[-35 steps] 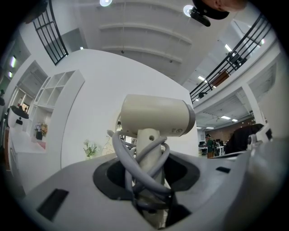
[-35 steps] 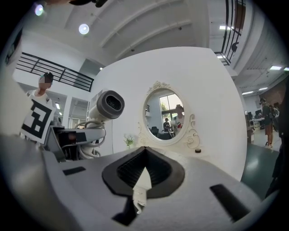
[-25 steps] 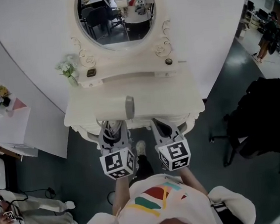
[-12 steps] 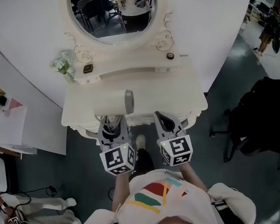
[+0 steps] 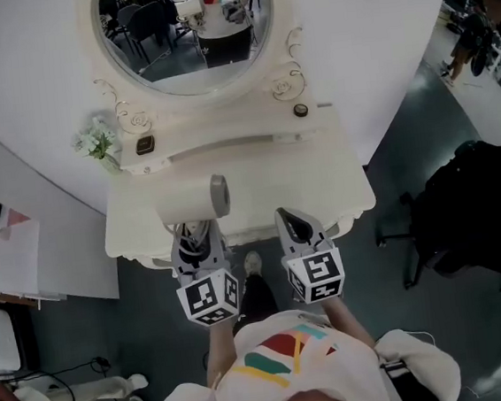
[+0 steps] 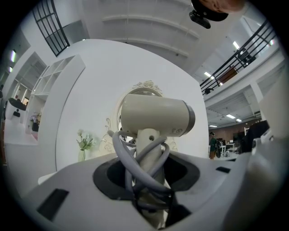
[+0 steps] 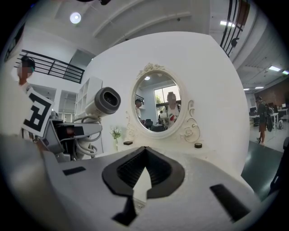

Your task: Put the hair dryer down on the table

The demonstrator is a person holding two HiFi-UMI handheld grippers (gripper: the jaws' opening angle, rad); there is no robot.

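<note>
Cream hair dryer [image 5: 193,200] with grey end ring and grey cord [image 6: 135,155], ivory scroll-patterned bench [image 5: 319,179], dark grey floor [image 5: 387,314], white shirt [image 5: 286,369] striped red, yellow, green.

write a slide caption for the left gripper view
Left gripper clamps the cream plastic hair dryer upright by its cord-wrapped handle.

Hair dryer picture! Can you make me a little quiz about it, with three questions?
1. True or false: the hair dryer lies flat on the table.
2. What is wound round its handle? A a grey cord, B a ribbon, C nothing.
3. Fill in: the ___ gripper grips its handle.
Key: 1 false, it is held upright; 2 A; 3 left.
</note>
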